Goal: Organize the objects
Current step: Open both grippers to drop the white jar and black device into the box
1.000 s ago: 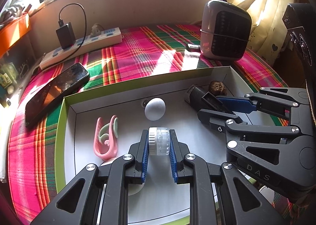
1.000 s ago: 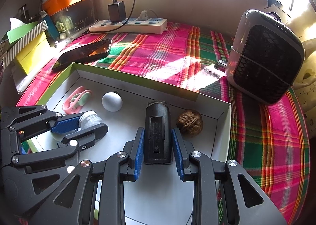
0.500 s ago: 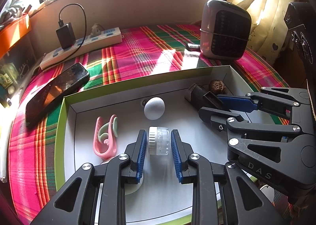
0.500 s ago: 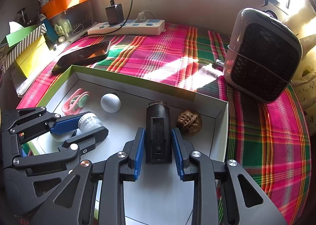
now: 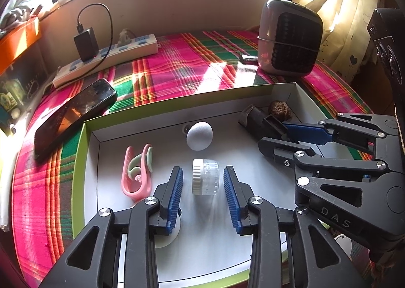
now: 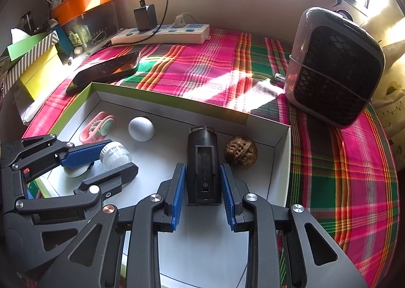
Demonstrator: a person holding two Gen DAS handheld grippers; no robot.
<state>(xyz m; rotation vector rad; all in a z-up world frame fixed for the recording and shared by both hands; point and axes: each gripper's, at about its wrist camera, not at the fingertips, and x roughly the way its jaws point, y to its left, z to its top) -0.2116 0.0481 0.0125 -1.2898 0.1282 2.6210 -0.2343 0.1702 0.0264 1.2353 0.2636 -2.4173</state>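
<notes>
Now L gripper [image 5: 203, 195] jaws have just been opening: 1 s ago the blue pads were clamped on the clear jar [image 5: 205, 176], now they're spread w/ a gap each side, jar lying free between them on the tray [image 5: 141, 115] floor. Jar itself hasn't shifted. It's on its side, long axis across the gripper, white cap pointing toward the pink clip [image 5: 138, 173].

R gripper [image 6: 203, 195]: no change vs earlier, pads pressed on the black block [image 6: 202, 165], pinching its near end. Block's long axis runs straight away from the gripper toward the tray's far wall, recessed face up.

Rel. to the jar: white ball [image 5: 199, 135] just beyond it, near the far wall; pink clip beside it; block well apart on the other side, walnut [image 6: 241, 151] just beside the block, in the tray corner. Rest of the tray contents same as before.
</notes>
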